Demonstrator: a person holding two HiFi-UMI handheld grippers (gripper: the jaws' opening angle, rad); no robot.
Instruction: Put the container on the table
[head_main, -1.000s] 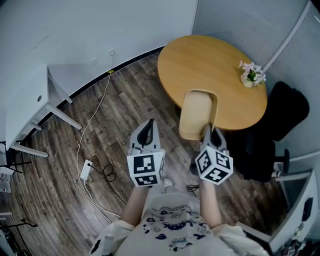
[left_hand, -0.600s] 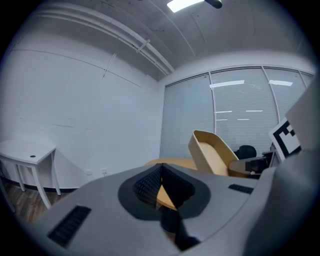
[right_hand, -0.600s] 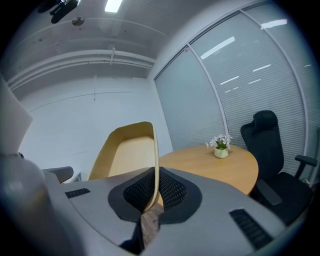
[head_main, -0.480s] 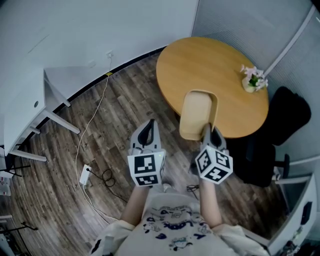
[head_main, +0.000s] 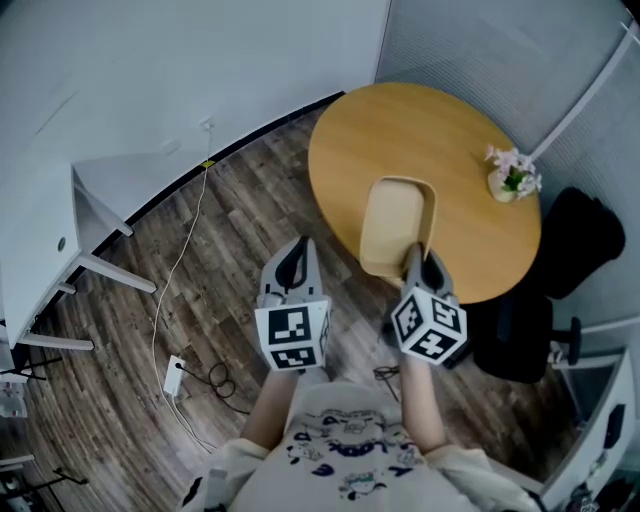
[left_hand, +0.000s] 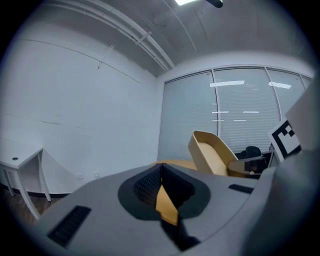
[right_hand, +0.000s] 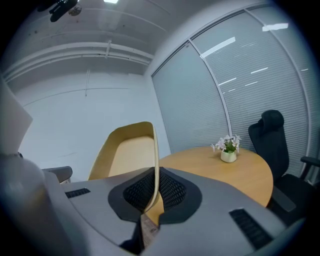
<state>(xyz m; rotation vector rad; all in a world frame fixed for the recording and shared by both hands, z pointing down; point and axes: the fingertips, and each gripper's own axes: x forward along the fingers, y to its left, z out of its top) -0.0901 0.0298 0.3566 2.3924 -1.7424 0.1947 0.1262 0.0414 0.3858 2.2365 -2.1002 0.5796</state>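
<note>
The container (head_main: 393, 225), a beige oblong tub, hangs over the near edge of the round table (head_main: 420, 120) and, as far as I can judge, does not rest on it. From above I look into its open side. Its long axis runs from my side of the table toward the table's middle.

My right gripper (head_main: 420, 262) is clenched on it. In the right gripper view the thin side wall stands between the two pads, at the end of the tub nearest to me. So the tub lies straight ahead of this claw, with bare wood ahead and below. The coming move, I think, is forward and down.

My left gripper (head_main: 292, 262) is outside the table's edge, over the floor, with jaws together and nothing in them (only the table's colour shows through the slit). A small flower pot (head_main: 512, 180) stands at the table's far right, well apart from the tub.
</note>
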